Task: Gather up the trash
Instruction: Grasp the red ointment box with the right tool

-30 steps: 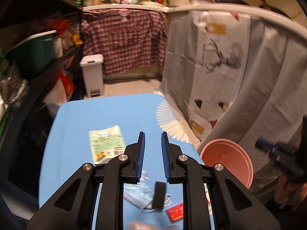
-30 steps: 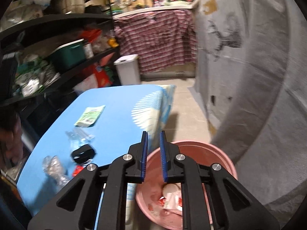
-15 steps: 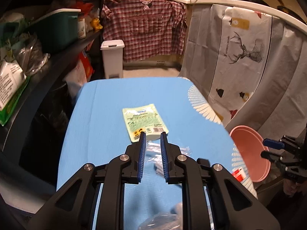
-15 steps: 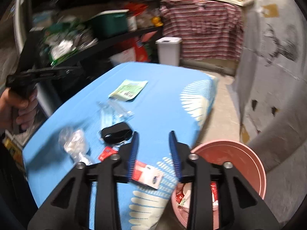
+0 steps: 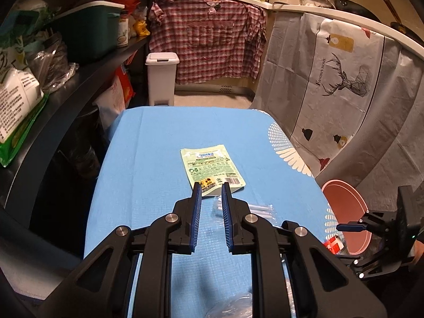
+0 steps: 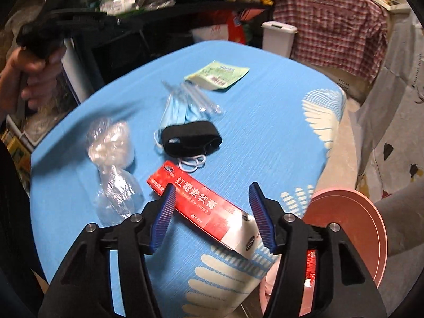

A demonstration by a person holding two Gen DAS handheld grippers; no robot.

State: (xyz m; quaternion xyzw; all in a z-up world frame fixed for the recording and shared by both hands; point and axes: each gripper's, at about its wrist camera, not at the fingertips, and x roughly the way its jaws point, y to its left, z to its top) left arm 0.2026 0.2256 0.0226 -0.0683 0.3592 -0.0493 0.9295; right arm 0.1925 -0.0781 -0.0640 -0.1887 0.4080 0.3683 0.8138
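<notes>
On the blue table (image 5: pixel 148 159) lie a green-and-white pouch (image 5: pixel 212 167), a clear wrapper with tubes (image 5: pixel 246 208), a blue face mask (image 6: pixel 172 111), a black band (image 6: pixel 190 137), crumpled clear plastic (image 6: pixel 111 143) and a red box (image 6: pixel 198 201). My left gripper (image 5: pixel 211 185) hovers just short of the pouch, a narrow gap between its jaws and nothing in it. My right gripper (image 6: pixel 213 185) hangs over the red box near the table's edge. Its jaws are opening, the box lies between them, and the pads do not touch it. A pink bin (image 6: pixel 352 225) holding wrappers stands beside the table.
Dark shelves (image 5: pixel 79 74) packed with bags and a green tub run along the left side. A white pedal bin (image 5: pixel 161 79) and a hanging plaid shirt (image 5: pixel 209 39) are beyond the table's far end. A grey deer-print curtain (image 5: pixel 344 84) lines the right. A hand (image 6: pixel 26 71) holds the left gripper.
The right gripper swung from above the pink bin to over the table, dropped toward the red box and widened its jaws. The left gripper advanced toward the pouch, gap unchanged.
</notes>
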